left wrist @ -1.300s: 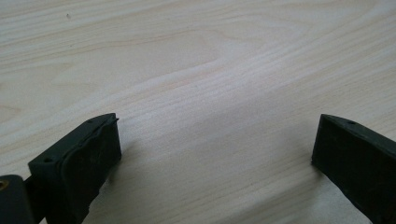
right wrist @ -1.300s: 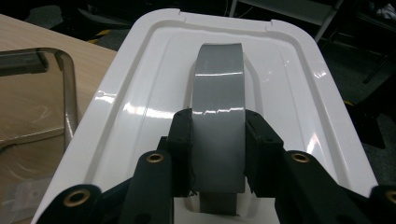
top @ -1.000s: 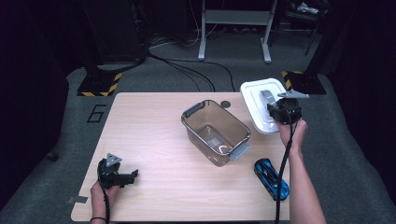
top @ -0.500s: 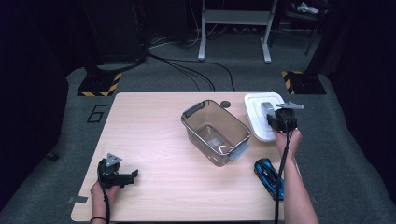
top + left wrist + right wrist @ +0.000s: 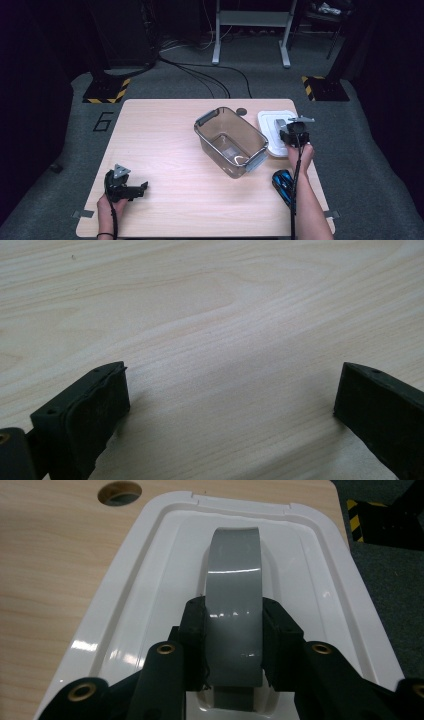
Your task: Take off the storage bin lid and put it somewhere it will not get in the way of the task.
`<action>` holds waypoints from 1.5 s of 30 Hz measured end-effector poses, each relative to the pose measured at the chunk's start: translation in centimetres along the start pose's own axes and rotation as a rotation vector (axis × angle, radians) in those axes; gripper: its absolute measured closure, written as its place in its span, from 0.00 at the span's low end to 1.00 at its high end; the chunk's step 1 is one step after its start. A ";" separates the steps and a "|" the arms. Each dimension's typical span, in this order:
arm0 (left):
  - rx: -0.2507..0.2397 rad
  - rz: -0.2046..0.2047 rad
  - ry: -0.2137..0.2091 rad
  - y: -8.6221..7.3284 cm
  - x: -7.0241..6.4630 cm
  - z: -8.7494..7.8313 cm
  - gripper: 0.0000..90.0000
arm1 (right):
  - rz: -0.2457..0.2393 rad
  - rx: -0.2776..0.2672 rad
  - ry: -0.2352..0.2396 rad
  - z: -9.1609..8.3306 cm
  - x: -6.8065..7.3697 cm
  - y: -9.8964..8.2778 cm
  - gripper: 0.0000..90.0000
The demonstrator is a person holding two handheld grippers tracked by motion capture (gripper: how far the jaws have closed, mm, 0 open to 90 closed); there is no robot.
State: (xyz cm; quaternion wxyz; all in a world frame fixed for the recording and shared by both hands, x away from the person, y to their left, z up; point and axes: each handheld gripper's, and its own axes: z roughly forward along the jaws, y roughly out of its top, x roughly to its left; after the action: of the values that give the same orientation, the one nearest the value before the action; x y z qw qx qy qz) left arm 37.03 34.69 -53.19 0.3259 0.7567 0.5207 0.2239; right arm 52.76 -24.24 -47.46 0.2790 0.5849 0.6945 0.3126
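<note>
A white lid with a grey strap handle sits level at the table's right edge, beside a clear plastic bin. My right gripper is over the lid, and its jaws are shut on the grey handle. I cannot tell whether the lid touches the wood. The bin stands open at mid table with a grey handle at each end. At the front left, my left gripper rests on the table, and its jaws stand wide open over bare wood.
A blue toy car lies near the front right edge, under the right forearm. A round cable hole is in the table behind the bin. The light wooden table stands on grey floor, with metal stand legs and cables beyond.
My right gripper has come down and nearer with the white lid, from above the table's far right corner to low beside the bin. The left gripper has stayed put.
</note>
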 end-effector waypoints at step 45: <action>0.005 -0.008 0.006 0.1 0.1 0.0 0.01 | -0.093 0.135 0.211 -7.2 1.1 -2.0 0.08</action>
State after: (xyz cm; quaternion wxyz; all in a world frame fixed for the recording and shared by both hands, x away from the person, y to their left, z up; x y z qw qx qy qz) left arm 37.13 34.73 -53.16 0.3231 0.7548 0.5252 0.2236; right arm 45.88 -24.16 -44.30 0.1786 0.5335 0.7659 0.3114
